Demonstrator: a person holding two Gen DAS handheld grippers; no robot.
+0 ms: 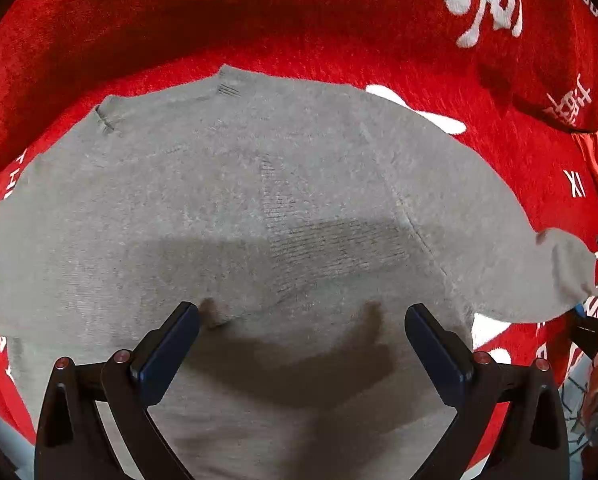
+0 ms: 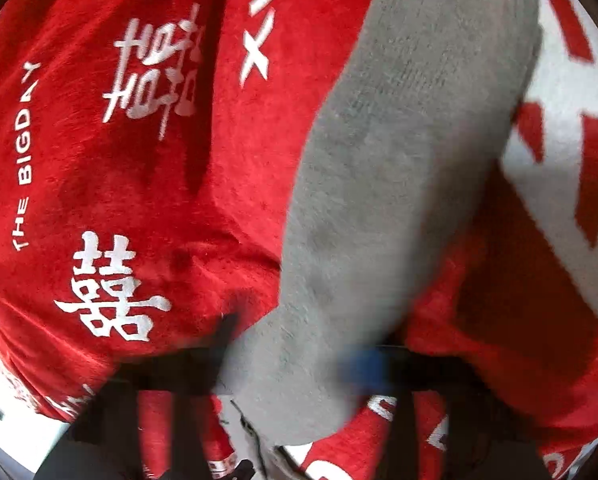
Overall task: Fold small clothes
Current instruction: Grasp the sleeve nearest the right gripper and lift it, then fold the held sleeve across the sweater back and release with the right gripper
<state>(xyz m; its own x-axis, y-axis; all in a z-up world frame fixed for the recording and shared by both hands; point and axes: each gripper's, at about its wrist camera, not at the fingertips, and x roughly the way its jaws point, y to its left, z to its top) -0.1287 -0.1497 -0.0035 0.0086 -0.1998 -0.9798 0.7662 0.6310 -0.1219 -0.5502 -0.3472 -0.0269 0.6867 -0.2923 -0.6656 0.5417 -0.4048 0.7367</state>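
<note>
Between the wide-spread left tongs (image 1: 302, 318) lies nothing but the flat grey knit of the sweater (image 1: 235, 200); the dark pads hover just above its lower body, pointing steeply down, pressing on nothing. The garment is spread face-flat on a red plush blanket (image 1: 259, 12) printed with white characters, its neckline toward the top of the left view and one sleeve (image 1: 555, 276) stretching out to the right edge.

At that sleeve end the right tongs (image 2: 295, 364) come in. The right view is smeared, so the pads themselves are hard to read, but the jaws appear drawn in narrow with the sleeve's cuff end running down between them, so I judge them closed on the sleeve. The rest of the sleeve runs away from them up the picture, lying across the blanket.

As for handling, the sweater looks soft, light and limp, a loose knit that will sag and drape from any pinch and cling somewhat to the plush under it. It is not fragile, though the knit may stretch if dragged. The sensible holds are edges: cuff, hem, shoulder seam. A flat mid-panel such as the one under the left tongs offers only a bunched pinch
</note>
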